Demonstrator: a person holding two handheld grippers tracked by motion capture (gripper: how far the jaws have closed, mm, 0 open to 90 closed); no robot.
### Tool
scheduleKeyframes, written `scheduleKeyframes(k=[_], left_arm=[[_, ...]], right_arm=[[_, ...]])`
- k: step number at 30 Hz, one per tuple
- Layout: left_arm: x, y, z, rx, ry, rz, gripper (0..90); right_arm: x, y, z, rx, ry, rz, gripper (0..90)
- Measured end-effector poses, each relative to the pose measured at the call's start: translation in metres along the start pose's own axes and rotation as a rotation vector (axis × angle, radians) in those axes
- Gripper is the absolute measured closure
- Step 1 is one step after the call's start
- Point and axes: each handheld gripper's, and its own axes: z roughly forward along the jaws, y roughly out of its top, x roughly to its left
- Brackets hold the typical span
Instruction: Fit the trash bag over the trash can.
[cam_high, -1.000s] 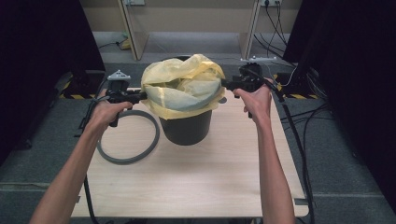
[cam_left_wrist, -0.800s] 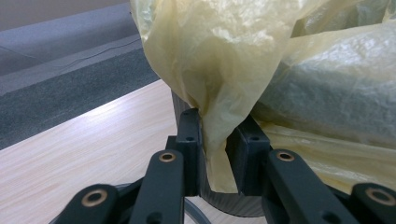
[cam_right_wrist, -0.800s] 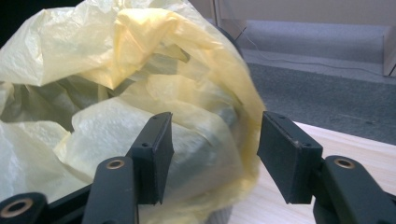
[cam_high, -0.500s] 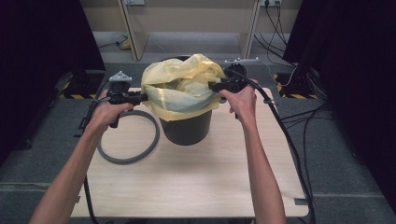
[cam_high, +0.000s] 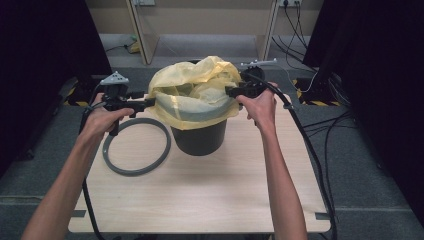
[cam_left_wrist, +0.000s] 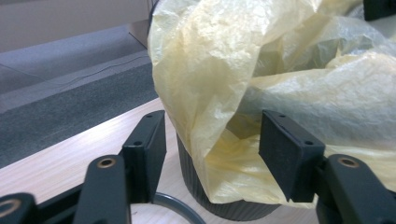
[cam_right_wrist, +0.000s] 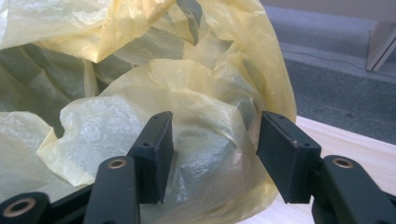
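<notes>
The bucket (cam_high: 202, 137) stands mid-table (cam_high: 200, 200), toward the far edge; the bag (cam_high: 192, 97) sits in it, draped over its rim; the ring (cam_high: 136, 146) lies flat just left of the bucket; left gripper (cam_high: 150, 103) and right gripper (cam_high: 231, 91) flank the bag.

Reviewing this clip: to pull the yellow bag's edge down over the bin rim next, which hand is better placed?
Probably left. The left gripper, whose jaws have just been opening, has a fold of the yellow bag hanging between them at the dark bin rim. The right gripper is open too, facing bunched film higher up.
</notes>
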Motion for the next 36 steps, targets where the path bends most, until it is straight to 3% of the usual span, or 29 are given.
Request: scheduleKeyframes(k=[5,10,15,18,24,28,32,36], left_arm=[[-0.011,-0.009,0.002,0.031,-0.008,0.039,48.5],[-0.022,-0.018,0.004,0.044,-0.019,0.059,52.1],[-0.034,-0.023,0.006,0.049,-0.042,0.084,54.3],[-0.041,-0.025,0.006,0.049,-0.063,0.093,54.3],[-0.046,-0.025,-0.003,0.05,-0.088,0.076,46.6],[-0.045,-0.021,-0.018,0.009,-0.094,0.059,40.8],[-0.039,-0.01,-0.028,-0.033,-0.069,0.045,39.6],[-0.035,0.003,-0.032,-0.063,-0.039,0.042,38.3]], right_arm=[[-0.006,0.001,0.001,-0.047,-0.017,0.021,40.9],[0.005,0.002,-0.013,-0.086,-0.008,0.017,39.9],[0.016,-0.006,-0.016,-0.017,-0.014,-0.027,50.8],[0.013,-0.004,-0.011,-0.028,-0.033,-0.017,60.9],[-0.003,0.003,0.004,-0.064,-0.07,0.03,58.7],[-0.008,0.004,0.007,-0.081,-0.076,0.047,54.1],[0.0,0.003,-0.005,-0.119,-0.079,0.019,47.3],[0.015,-0.002,-0.018,-0.126,-0.035,-0.001,45.2]])
